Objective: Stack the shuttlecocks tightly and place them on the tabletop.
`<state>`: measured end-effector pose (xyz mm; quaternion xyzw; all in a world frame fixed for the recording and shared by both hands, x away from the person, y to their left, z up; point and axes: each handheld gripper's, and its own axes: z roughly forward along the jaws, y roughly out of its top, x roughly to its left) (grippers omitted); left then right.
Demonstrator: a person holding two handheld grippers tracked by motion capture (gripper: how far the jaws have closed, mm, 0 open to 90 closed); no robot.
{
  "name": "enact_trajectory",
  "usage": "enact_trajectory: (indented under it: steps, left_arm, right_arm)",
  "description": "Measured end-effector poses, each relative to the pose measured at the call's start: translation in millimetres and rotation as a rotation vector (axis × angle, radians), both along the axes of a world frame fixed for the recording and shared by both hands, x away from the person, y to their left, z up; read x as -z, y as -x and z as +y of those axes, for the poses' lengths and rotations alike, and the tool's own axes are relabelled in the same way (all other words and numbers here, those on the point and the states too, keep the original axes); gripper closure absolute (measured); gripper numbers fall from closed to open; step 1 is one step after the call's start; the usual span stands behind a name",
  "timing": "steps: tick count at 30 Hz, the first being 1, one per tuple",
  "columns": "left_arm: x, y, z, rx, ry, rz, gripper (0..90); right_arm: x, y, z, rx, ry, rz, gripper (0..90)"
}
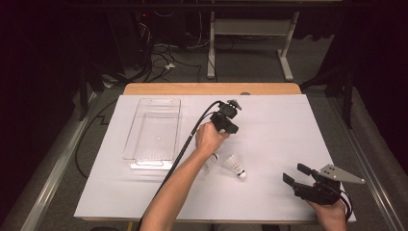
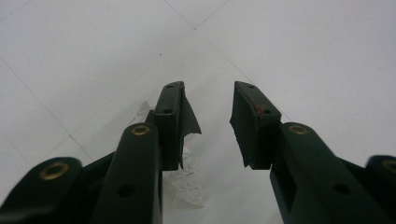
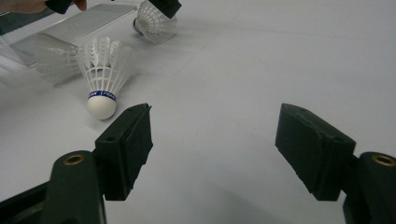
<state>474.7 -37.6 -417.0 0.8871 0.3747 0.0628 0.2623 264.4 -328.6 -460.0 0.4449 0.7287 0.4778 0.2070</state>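
Observation:
Two white feather shuttlecocks lie on the white table cover. One shuttlecock point(image 1: 235, 166) point(image 3: 102, 74) with a blue band and its cork down-right lies mid-table. The second shuttlecock point(image 1: 211, 160) point(image 3: 156, 23) point(image 2: 187, 179) sits partly under the left forearm. My left gripper point(image 1: 231, 128) point(image 2: 208, 100) hangs open above the table, nothing between its jaws, with the second shuttlecock showing below and behind its left jaw. My right gripper point(image 1: 294, 174) point(image 3: 212, 140) rests low at the front right, open wide and empty, a short way right of the banded shuttlecock.
A clear plastic tray point(image 1: 153, 132) point(image 3: 79, 28) stands empty on the left part of the table. The left gripper's black cable point(image 1: 185, 144) runs along the forearm past the tray's right side. Bare white cover point(image 1: 279, 130) stretches between the two grippers.

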Motion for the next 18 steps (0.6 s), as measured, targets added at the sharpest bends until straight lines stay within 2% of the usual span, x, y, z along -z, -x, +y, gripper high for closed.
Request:
enact_trajectory:
  steps: [18]
  left_arm:
    - [-3.2, 1.6, 0.5, -0.001, 0.031, 0.004, 60.9]
  right_arm:
    - [0.0, 0.1, 0.3, 0.000, 0.000, 0.001, 27.3]
